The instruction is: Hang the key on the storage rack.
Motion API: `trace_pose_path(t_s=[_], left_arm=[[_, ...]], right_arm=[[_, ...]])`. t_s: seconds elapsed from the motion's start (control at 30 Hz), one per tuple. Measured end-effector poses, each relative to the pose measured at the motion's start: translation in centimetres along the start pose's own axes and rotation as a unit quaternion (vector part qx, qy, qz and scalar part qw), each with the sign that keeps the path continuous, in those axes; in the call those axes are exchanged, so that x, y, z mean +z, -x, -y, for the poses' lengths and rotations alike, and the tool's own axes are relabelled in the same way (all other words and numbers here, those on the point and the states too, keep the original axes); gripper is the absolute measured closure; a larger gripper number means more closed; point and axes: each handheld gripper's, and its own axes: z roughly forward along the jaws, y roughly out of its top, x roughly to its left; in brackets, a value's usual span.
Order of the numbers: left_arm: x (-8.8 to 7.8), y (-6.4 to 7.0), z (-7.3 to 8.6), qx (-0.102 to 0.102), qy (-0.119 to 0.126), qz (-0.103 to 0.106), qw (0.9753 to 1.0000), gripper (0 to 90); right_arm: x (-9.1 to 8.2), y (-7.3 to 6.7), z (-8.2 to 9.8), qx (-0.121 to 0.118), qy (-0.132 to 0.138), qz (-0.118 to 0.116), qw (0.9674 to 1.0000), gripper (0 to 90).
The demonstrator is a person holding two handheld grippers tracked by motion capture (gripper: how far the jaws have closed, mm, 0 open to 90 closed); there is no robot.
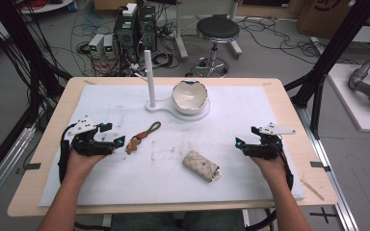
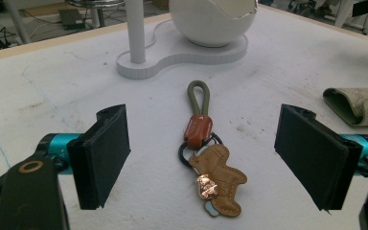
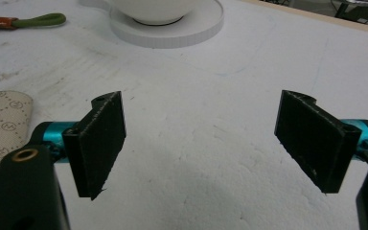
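Keyring w/ olive cord loop, brown leather tab and tan leather charm (image 2: 206, 158) lies flat on white foam mat (image 1: 250, 120), just ahead of left gripper (image 2: 201, 158), between its wide-apart jaws, untouched. Prob. light, floppy; best pinched at stiff tab. Right gripper (image 3: 201, 143) also wide, empty. Small blue bit under charm hard to make out.

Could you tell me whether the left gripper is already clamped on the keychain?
No, the left gripper has its jaws wide apart, with the keychain lying untouched on the table between them.
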Motion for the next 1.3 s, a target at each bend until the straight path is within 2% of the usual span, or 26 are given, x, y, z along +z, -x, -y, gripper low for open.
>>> trace_pose_path(t_s=[0.27, 0.4, 0.77, 1.3], left_arm=[[0.1, -0.2, 0.1, -0.006, -0.004, -0.005, 1.0000, 19.4], [0.0, -0.2, 0.1, -0.008, 0.000, -0.008, 0.9999, 19.6], [0.2, -0.5, 0.0, -0.019, -0.001, -0.016, 0.9997, 19.8], [3.0, -0.4, -0.7, -0.020, -0.023, -0.012, 0.9995, 19.8]], right_arm=[[0.4, -0.4, 0.0, -0.014, -0.014, -0.010, 0.9998, 18.4], [0.2, -0.7, 0.0, -0.021, -0.008, -0.009, 0.9997, 18.4], [0.1, -0.7, 0.1, -0.019, -0.011, -0.006, 0.9997, 18.4], [-1.6, -0.5, 1.1, -0.021, -0.012, 0.004, 0.9997, 18.4]])
